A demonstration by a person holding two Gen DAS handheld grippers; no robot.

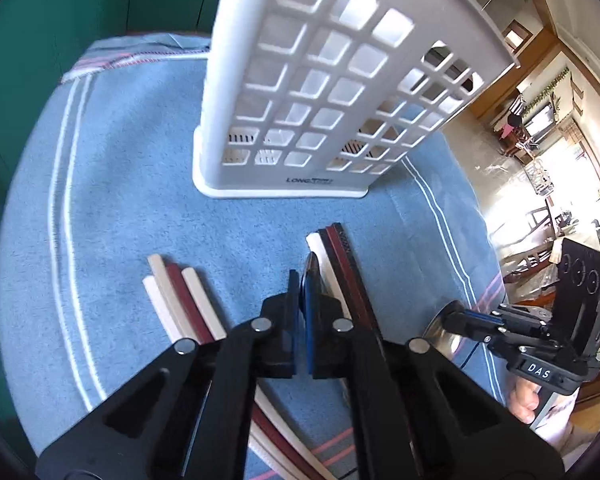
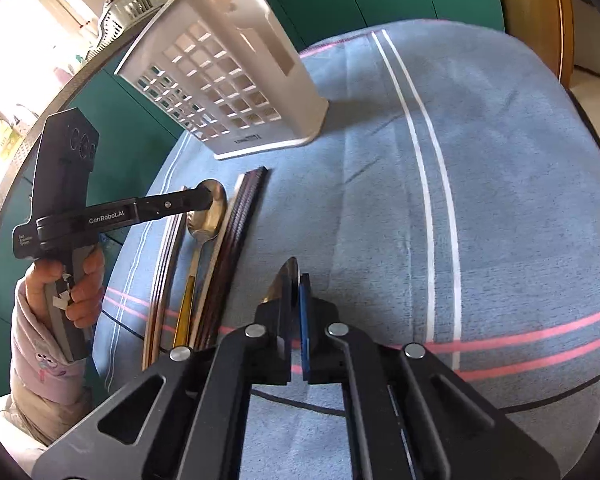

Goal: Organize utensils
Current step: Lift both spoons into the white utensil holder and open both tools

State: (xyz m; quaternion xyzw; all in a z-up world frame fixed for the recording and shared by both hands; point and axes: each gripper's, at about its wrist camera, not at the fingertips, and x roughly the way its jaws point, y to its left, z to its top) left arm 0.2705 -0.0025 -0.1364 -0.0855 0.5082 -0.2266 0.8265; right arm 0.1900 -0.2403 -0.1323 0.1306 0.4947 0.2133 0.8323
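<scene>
Right wrist view: your right gripper (image 2: 296, 280) clamps a spoon (image 2: 286, 276); left gripper (image 2: 210, 196) clamps another spoon's (image 2: 208, 216) bowl; open cloth (image 2: 500, 200) rightward.

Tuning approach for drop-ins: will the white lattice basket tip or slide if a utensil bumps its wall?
The basket is tall on a narrow base, so a high bump may well tip it. Thin open-lattice plastic with nothing visible inside: probably light. It stands on the blue cloth, which may grip it, so tipping seems likelier than sliding.
</scene>
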